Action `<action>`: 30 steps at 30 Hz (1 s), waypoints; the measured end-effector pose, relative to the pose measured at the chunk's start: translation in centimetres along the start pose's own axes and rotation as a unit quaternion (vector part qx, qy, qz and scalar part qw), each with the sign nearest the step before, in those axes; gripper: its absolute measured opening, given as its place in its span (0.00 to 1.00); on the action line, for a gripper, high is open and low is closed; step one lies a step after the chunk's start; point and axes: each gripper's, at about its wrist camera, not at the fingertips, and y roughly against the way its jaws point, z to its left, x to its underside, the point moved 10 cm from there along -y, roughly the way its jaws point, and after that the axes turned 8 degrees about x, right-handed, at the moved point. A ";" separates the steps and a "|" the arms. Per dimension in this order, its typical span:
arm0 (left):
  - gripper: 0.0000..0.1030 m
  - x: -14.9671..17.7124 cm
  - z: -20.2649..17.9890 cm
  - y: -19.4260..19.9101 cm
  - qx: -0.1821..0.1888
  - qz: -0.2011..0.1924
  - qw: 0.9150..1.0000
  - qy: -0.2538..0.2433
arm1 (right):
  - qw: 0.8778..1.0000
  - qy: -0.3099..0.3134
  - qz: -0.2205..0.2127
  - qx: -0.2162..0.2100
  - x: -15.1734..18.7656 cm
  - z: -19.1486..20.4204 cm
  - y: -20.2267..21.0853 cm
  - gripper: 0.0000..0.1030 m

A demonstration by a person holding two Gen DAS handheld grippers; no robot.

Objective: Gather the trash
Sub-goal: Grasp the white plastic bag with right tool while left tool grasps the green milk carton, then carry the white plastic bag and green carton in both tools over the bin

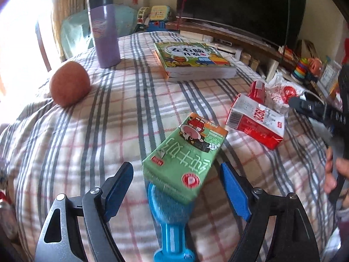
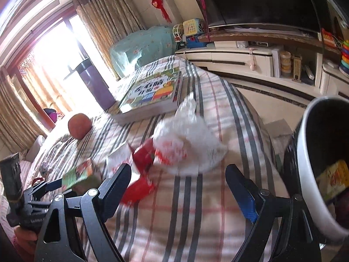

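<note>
My left gripper (image 1: 176,168) stands open over the checked bedspread (image 1: 104,113). A green drink carton (image 1: 185,152) lies between its blue pads, resting on a blue plastic handle (image 1: 172,218); the left pad is clearly off it. To the right lie a red-and-white carton (image 1: 255,122), a red can (image 1: 258,91) and a crumpled white bag (image 1: 281,93). My right gripper (image 2: 178,168) is open and holds nothing, just short of the white bag (image 2: 192,135) and the blurred red carton (image 2: 141,155). The green carton (image 2: 80,174) shows at far left.
A white-rimmed bin (image 2: 305,152) with a carton (image 2: 333,179) inside stands at the bed's right. On the bed sit a picture book (image 1: 194,59), a purple flask (image 1: 104,32) and a round orange fruit (image 1: 69,85). A TV cabinet (image 2: 250,59) lies beyond.
</note>
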 end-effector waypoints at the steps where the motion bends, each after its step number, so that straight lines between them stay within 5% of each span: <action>1: 0.79 -0.1 0.0 -0.3 0.002 -0.001 1.000 -0.002 | 1.000 0.000 0.000 0.002 -0.4 -0.1 -0.5 0.87; 5: 0.77 -0.3 -0.6 -1.0 0.012 0.000 1.000 -0.013 | 1.000 -0.003 0.002 0.010 -1.2 -0.4 -1.9 0.86; 7: 0.69 -0.3 -0.8 -1.1 0.011 -0.003 1.000 -0.021 | 1.000 -0.010 0.002 0.011 -1.2 -0.8 -2.2 0.77; 9: 0.54 0.0 -1.0 -1.2 0.019 0.002 1.000 -0.024 | 1.000 -0.014 -0.002 0.012 -1.1 -1.0 -2.2 0.63; 13: 0.53 0.1 -1.5 -0.6 0.011 -0.007 0.999 -0.029 | 1.000 -0.014 -0.013 0.012 -1.0 -1.3 -1.3 0.42; 15: 0.53 0.1 -2.0 0.0 0.021 -0.018 0.999 -0.018 | 1.000 -0.012 -0.017 0.010 -1.1 -1.3 -0.8 0.18; 22: 0.52 0.4 -3.6 2.8 0.047 -0.051 0.997 0.018 | 1.000 -0.005 -0.023 0.004 0.4 -1.1 1.7 0.18; 30: 0.52 0.2 -7.7 4.3 0.079 -0.069 0.994 0.004 | 0.999 -0.014 -0.037 -0.008 1.6 -1.8 5.4 0.18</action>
